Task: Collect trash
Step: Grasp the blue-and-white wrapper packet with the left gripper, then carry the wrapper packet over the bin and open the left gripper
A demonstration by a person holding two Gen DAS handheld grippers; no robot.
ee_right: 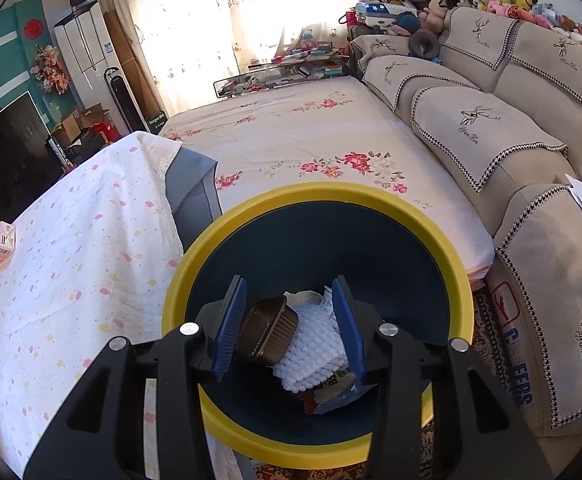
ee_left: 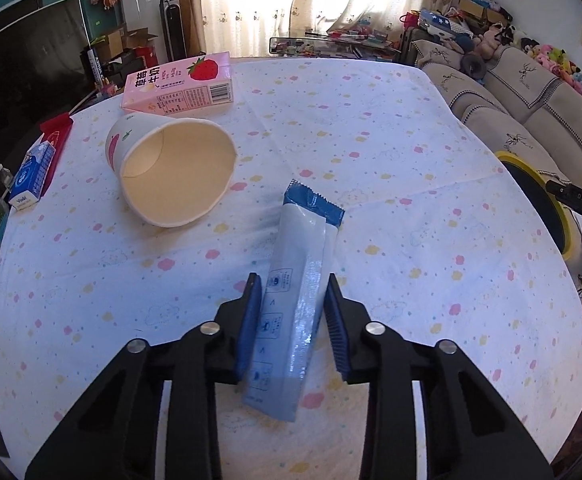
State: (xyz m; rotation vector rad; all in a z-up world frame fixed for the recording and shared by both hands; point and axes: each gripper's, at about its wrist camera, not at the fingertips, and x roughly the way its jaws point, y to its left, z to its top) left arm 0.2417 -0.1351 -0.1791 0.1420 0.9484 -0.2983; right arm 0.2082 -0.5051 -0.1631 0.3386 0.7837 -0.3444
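Left wrist view: left gripper [ee_left: 293, 322] jaws clenched on blue-white wrapper [ee_left: 297, 300], lower centre, on bench [ee_left: 411, 280]; paper cup [ee_left: 171, 168] tipped upper left. Right wrist view: right gripper [ee_right: 289, 326] jaws released, empty, over yellow-rimmed bin [ee_right: 319, 194].

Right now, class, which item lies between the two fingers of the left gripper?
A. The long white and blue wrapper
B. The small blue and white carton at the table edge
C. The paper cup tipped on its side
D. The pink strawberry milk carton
A: in the left wrist view the white and blue wrapper runs between the fingers of the left gripper, while the paper cup and pink carton lie farther back on the table.
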